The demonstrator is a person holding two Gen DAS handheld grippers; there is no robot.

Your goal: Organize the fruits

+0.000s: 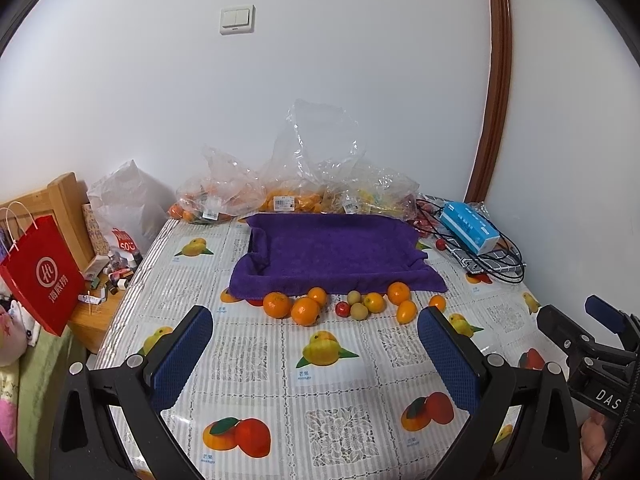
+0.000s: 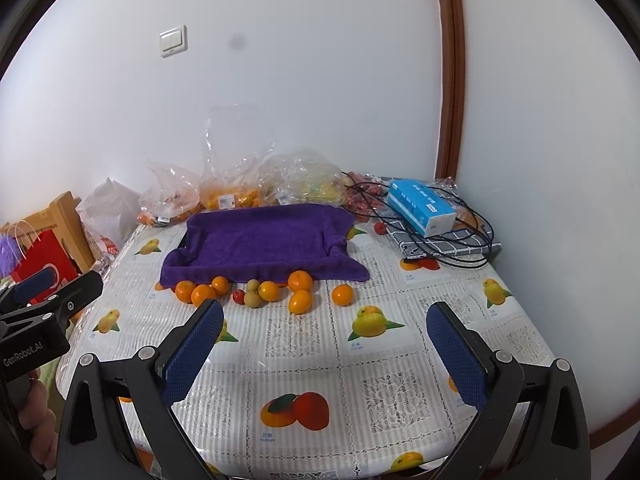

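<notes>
Several loose fruits lie in a row on the patterned tablecloth: oranges (image 1: pixel 305 311) (image 2: pixel 300 281), a small red fruit (image 1: pixel 342 309) (image 2: pixel 239 296) and pale green-brown ones (image 1: pixel 359 311) (image 2: pixel 253 300). One orange (image 2: pixel 343 294) sits apart at the right. Just behind them stands a tray draped in a purple towel (image 1: pixel 332 252) (image 2: pixel 260 242), with nothing in it. My left gripper (image 1: pixel 316 340) is open, hanging over the near table short of the fruit. My right gripper (image 2: pixel 326 340) is open too, nothing between its blue pads (image 2: pixel 456 356).
Clear plastic bags of fruit (image 1: pixel 288 196) (image 2: pixel 236 194) crowd the wall behind the tray. A blue tissue box (image 1: pixel 470 226) (image 2: pixel 422 206) sits on a checked cloth with black cables (image 2: pixel 468 248) at back right. A red paper bag (image 1: pixel 40 276) and wooden shelf stand off the left edge.
</notes>
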